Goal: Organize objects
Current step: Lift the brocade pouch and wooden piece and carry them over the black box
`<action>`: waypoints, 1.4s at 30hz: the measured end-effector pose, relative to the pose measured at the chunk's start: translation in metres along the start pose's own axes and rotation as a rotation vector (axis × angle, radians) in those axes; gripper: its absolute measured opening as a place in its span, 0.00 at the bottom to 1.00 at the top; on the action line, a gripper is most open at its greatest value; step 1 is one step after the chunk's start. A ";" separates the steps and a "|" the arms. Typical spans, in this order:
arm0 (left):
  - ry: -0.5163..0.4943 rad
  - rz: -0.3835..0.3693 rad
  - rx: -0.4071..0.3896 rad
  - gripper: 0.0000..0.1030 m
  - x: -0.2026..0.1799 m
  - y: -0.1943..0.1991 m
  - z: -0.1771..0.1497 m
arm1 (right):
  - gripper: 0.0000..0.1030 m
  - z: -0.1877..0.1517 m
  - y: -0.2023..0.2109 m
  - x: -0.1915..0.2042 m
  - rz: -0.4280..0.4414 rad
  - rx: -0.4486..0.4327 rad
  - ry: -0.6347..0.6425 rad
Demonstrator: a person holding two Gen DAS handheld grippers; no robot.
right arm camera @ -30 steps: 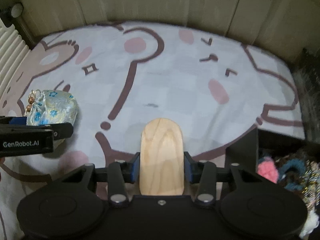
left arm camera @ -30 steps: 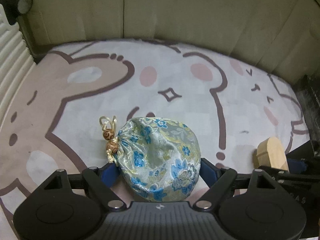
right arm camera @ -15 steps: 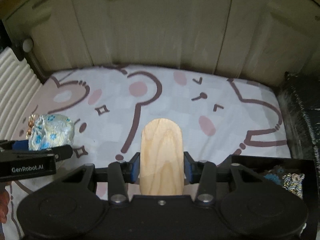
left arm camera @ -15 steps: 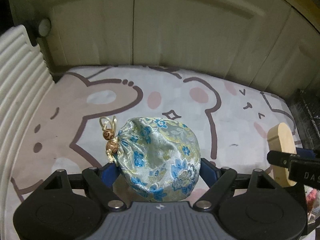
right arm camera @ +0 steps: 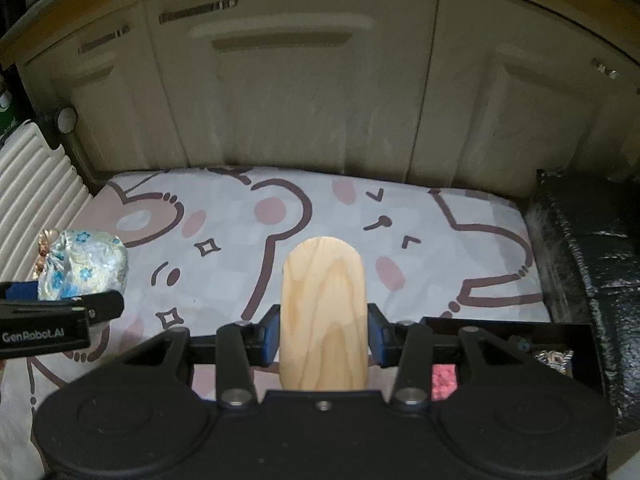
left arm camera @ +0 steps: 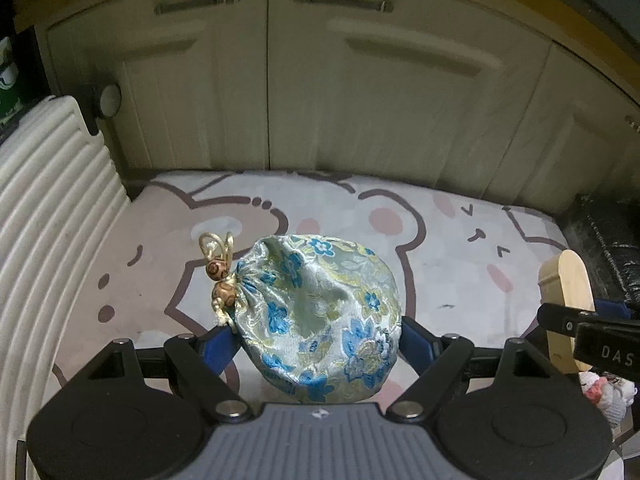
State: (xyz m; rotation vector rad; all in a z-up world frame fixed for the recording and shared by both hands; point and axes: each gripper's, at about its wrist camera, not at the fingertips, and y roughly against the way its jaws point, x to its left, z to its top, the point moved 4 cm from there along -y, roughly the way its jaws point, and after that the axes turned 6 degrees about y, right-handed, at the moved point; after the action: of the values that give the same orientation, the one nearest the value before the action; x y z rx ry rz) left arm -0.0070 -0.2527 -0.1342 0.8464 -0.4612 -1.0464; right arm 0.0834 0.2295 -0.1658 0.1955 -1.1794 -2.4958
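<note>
My left gripper (left arm camera: 316, 340) is shut on a blue-and-gold floral drawstring pouch (left arm camera: 320, 312) with wooden beads (left arm camera: 220, 280) at its neck, held above the bear-print mat (left arm camera: 440, 280). My right gripper (right arm camera: 322, 332) is shut on a rounded pale wooden block (right arm camera: 322, 312), also held above the mat (right arm camera: 240, 216). The block shows at the right edge of the left wrist view (left arm camera: 568, 300). The pouch shows at the left of the right wrist view (right arm camera: 84, 264).
Cream cabinet doors (left arm camera: 320, 80) stand behind the mat. A white ribbed panel (left arm camera: 48, 208) lies on the left. A black box (right arm camera: 560, 344) at the right front holds pink and other small items. A black textured surface (right arm camera: 592, 260) lies to the right.
Both grippers have risen and tilted up with their loads: the mat sits lower and farther away, and the cabinet doors have come into view. Both grips are unchanged.
</note>
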 end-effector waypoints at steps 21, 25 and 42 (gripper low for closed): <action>-0.020 -0.102 -0.095 0.81 -0.041 0.051 -0.004 | 0.43 0.001 0.066 -0.025 -0.003 -0.124 -0.030; -0.045 -0.146 -0.110 0.81 -0.060 0.058 -0.006 | 0.43 0.000 0.083 -0.043 -0.011 -0.152 -0.044; -0.263 -0.383 -0.081 0.82 -0.164 0.064 -0.042 | 0.43 -0.031 0.094 -0.137 -0.104 -0.111 -0.137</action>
State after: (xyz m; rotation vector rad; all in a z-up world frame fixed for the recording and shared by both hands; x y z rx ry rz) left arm -0.0156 -0.0754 -0.1009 0.7430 -0.4841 -1.5313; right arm 0.2435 0.2059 -0.1183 0.0586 -1.1034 -2.6946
